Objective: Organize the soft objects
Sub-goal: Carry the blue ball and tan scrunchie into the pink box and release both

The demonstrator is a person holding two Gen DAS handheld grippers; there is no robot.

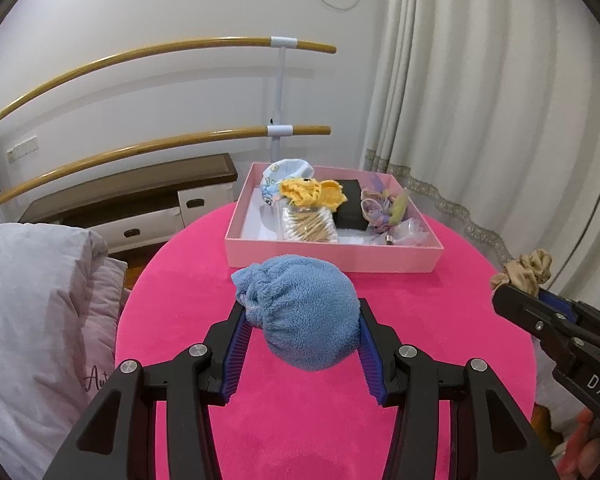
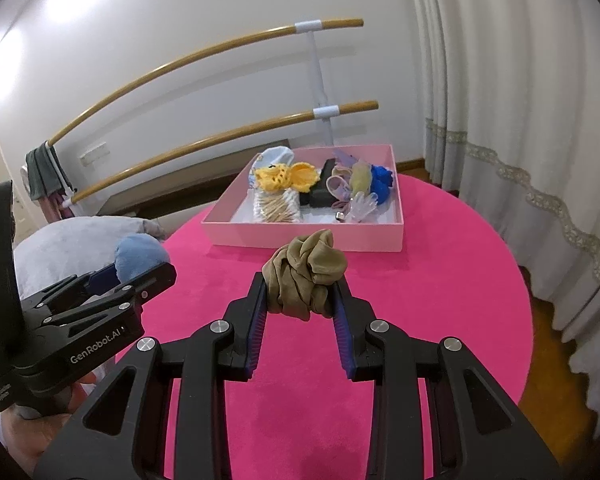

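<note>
1. Beneath both my grippers spreads the round pink surface (image 1: 420,320), the largest thing in reach, with a cream curtain (image 1: 480,120) hanging beyond its right edge and a grey pillow (image 1: 32,300) beside its left edge.
2. Across the far part of that surface sits the pink box (image 1: 332,258), open-topped and low-walled.
3. Inside the box I see a clear tub of cotton swabs (image 1: 308,226) near the front wall, a yellow crocheted piece (image 1: 312,192) just behind it, a black block (image 1: 352,204) to its right, a patterned pale-blue cloth (image 1: 284,176) in the far left corner, and a blue item (image 2: 382,184) toward the far right corner.
4. My left gripper (image 1: 302,320) is clamped around the blue terry bundle (image 1: 300,312), one blue pad pressed to each side of it; the bundle is held just short of the box's near wall, above the surface. Whether it touches the surface I cannot tell.
5. My right gripper (image 2: 302,294) is closed on the tan scrunchie (image 2: 306,276), which bunches up between and above the fingertips, also in front of the box's near wall and to the right of the bundle.
</note>
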